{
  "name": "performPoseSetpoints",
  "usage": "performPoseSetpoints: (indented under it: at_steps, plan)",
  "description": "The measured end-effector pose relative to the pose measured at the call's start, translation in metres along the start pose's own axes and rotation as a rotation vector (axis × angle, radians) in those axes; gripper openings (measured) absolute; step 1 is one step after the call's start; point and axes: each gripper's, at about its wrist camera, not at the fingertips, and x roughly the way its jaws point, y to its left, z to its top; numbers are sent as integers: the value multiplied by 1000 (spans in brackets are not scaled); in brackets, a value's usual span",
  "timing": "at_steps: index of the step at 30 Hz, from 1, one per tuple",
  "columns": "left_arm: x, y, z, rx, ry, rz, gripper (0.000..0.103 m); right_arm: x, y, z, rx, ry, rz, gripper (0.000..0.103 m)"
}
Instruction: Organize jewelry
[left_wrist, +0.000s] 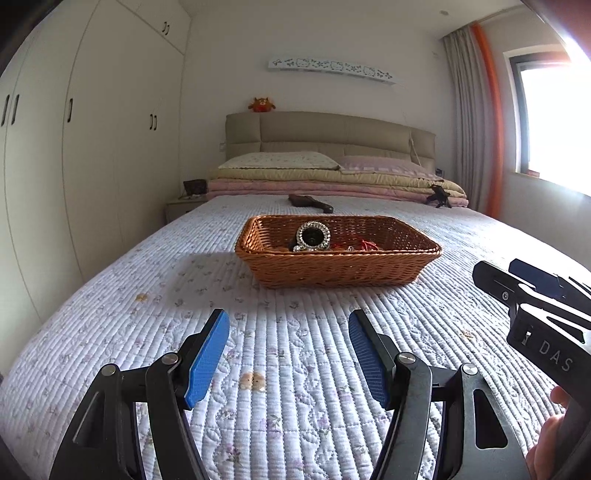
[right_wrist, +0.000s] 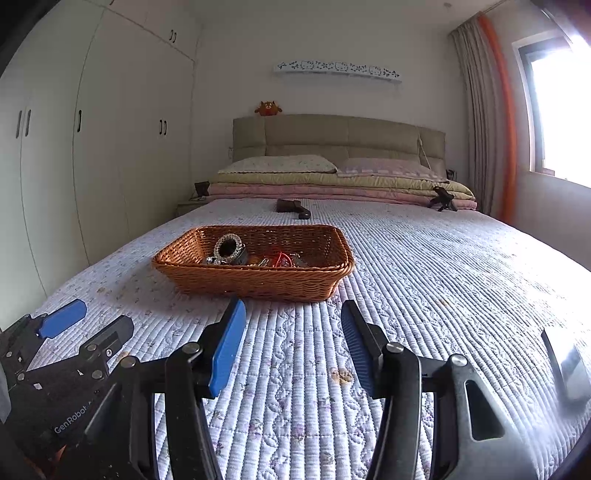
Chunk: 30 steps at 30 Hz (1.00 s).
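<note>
Jewelry (left_wrist: 313, 236) heaped inside a brown wicker basket (left_wrist: 332, 267), out in the middle of the quilted bedspread (left_wrist: 147, 295). Most prominent piece: a rhinestone-edged ring shape with a dark centre (right_wrist: 229, 246), propped upright toward the basket's left end. Beside it, to the right, a tangle of red cord (left_wrist: 369, 244) and small metallic bits, too small to sort out. Basket resting flat, long side facing the cameras.

Nearer than the basket, both tools hovering over bare quilt, well short of the wicker. Left gripper (left_wrist: 289, 350) spread, blue pads (left_wrist: 207, 360) apart, nothing between them but bedspread. Right gripper (right_wrist: 293, 345) likewise spread, blue pads (right_wrist: 227, 349) apart and pinching nothing; basket just beyond the fingertips and a little to the left in the right wrist view. Each tool visible at the edge of the other's view: the right one at the right edge of the left wrist view, a hand (left_wrist: 550, 435) below it.

Farther off, a dark brush-like object (left_wrist: 310, 203) lying on the bedspread past the basket. Behind that, folded blankets (left_wrist: 332, 182) stacked across the bed, two pillows (left_wrist: 280, 160) on top, then a padded beige headboard (left_wrist: 332, 134) with an orange plush toy (left_wrist: 261, 104) sitting on its top edge. White wardrobe (left_wrist: 92, 147) along the left wall, curtained window (left_wrist: 554, 122) at right.
</note>
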Motion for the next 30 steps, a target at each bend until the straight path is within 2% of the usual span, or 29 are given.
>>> performPoseSetpoints:
  at_steps: [30]
  plan:
    - [1, 0, 1, -3, 15, 2, 69, 4, 4, -2, -8, 12, 5, 56]
